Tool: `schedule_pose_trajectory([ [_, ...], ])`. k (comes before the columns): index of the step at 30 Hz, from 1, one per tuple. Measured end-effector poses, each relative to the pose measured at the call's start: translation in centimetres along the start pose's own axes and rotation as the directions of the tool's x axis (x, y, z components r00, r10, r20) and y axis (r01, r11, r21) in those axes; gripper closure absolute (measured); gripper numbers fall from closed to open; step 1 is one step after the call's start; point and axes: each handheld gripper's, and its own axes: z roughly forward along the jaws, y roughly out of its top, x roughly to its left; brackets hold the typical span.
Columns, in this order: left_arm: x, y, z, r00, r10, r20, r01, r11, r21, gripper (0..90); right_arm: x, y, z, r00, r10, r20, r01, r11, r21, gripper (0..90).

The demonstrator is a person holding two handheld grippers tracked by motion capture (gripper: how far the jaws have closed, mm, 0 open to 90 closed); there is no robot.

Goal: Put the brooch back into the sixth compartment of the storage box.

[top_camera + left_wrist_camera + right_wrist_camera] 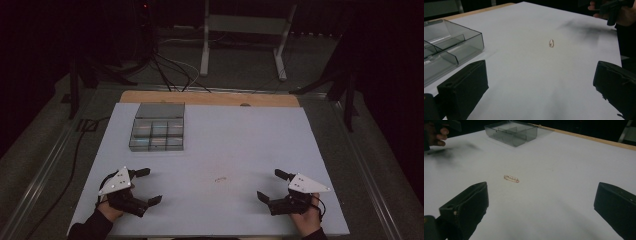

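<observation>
A small pearl-set pin [511, 178] lies flat on the white worktop [240, 145], well in from its near edge and between the left tongs [145, 186] and the right tongs [270, 185], both spread wide and holding nothing. Thin and low as it is, the broad jaws may slide over it or flick it away. The compartment box [157, 127] sits near the far left corner, well apart, so a weak pinch risks a drop.

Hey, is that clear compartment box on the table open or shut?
Open: the compartment box has its lid swung back flat behind it, and its dividers stand uncovered in the right gripper view.
</observation>
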Motion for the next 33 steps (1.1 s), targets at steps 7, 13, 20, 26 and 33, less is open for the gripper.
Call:
schedule_pose_trajectory([
  [7,-0.1,0.0,0.1,1.0000,0.005,0.007,-0.005,0.9999,0.014,1.2,0.1,0.1,0.1,1.0000,0.000,0.001,0.000,1.000,0.005,0.0],
  [13,-0.2,0.2,0.0,0.9998,-0.001,0.018,0.001,1.0000,0.009,1.2,0.2,0.1,0.3,1.0000,0.005,-0.002,-0.005,1.000,0.003,0.0],
  [20,-0.3,0.8,-0.3,0.9996,-0.005,0.026,0.005,1.0000,0.000,1.3,0.6,0.3,0.3,0.9997,-0.021,0.007,0.021,1.000,0.003,0.0],
  [26,-0.5,1.4,0.0,0.9997,-0.001,0.025,0.000,0.9999,0.016,1.3,0.7,0.4,0.2,0.9998,-0.018,0.010,0.018,1.000,-0.003,0.0],
  [33,-0.5,2.3,0.2,0.9995,0.015,0.029,-0.015,0.9999,0.003,1.3,0.8,0.5,0.1,0.9996,-0.025,0.010,0.025,1.000,-0.013,0.0],
])
